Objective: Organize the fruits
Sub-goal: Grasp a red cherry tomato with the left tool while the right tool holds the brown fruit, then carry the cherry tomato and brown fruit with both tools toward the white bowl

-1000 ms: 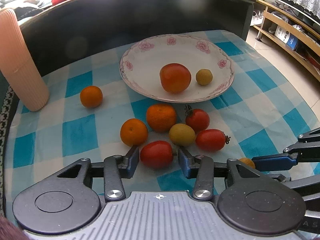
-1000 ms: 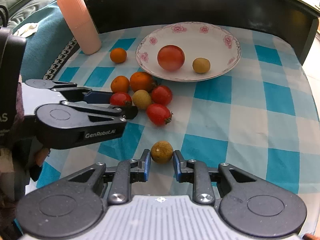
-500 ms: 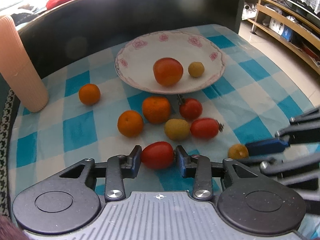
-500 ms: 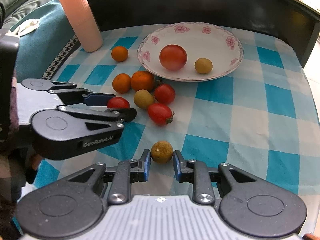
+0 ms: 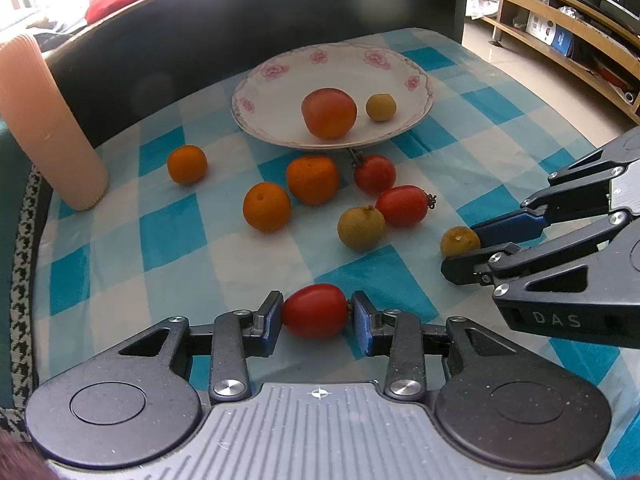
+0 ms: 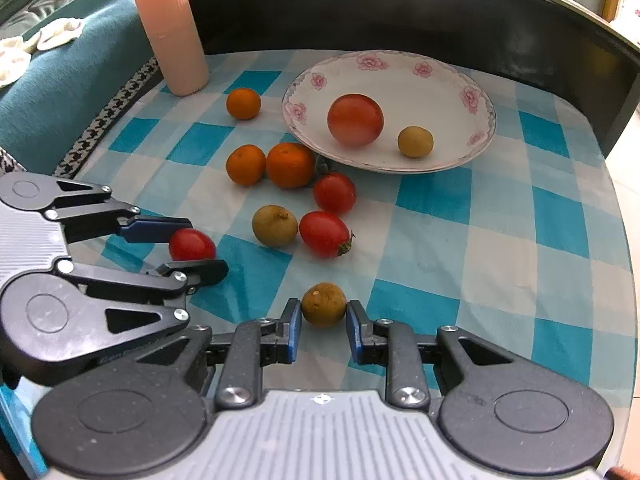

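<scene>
My left gripper (image 5: 316,316) is shut on a red cherry tomato (image 5: 315,311) and holds it above the checked cloth; it also shows in the right wrist view (image 6: 192,245). My right gripper (image 6: 323,318) is shut on a brown longan (image 6: 323,305), also seen in the left wrist view (image 5: 460,241). A white floral plate (image 5: 280,92) at the back holds a large tomato (image 5: 329,113) and a small longan (image 5: 381,107). Three oranges, two tomatoes and a longan (image 5: 361,228) lie on the cloth before the plate.
A ribbed pink cup (image 5: 44,120) stands at the back left, also in the right wrist view (image 6: 170,28). A dark raised wall (image 6: 400,12) borders the table's far side. Wooden shelves (image 5: 560,36) stand beyond the right edge.
My left gripper closed on the cherry tomato and drew it back and up from the fruit cluster. My right gripper stayed shut on the longan and lifted slightly.
</scene>
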Motion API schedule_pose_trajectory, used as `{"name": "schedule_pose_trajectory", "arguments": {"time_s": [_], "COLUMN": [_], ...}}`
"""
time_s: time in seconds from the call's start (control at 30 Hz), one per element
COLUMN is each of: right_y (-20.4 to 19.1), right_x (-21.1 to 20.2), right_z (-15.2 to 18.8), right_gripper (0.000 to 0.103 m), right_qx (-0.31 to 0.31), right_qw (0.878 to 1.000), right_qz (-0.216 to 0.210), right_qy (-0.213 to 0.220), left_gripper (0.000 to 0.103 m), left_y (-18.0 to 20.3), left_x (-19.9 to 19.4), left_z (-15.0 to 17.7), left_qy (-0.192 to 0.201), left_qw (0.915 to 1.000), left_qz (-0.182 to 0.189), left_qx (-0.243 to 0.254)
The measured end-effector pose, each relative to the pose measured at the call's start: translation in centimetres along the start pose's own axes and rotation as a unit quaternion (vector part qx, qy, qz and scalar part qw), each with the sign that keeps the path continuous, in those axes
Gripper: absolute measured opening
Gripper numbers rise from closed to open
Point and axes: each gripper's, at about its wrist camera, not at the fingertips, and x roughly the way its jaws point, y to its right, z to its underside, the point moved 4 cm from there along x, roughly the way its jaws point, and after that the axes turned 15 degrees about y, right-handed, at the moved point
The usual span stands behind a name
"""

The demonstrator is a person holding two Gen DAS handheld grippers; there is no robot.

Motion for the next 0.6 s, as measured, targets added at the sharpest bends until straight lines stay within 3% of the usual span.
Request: {"name": "schedule_pose_trajectory", "arguments": {"time_s": [0.6], "right_y": [-0.37], "right_x": [0.29], "right_z": [-0.2], "right_gripper": [0.04], "right_qx": [-0.008], "right_qw": [1.0], "right_qz": [0.003], "right_qy": [-0.005], "left_gripper": [0.045], "left_y": [0.67], "left_x": [-0.12], "left_z": [-0.16], "left_qy": [-0.004], "left_qw": [0.9997], "left_qz": [-0.011], "left_qx": [0.019]}}
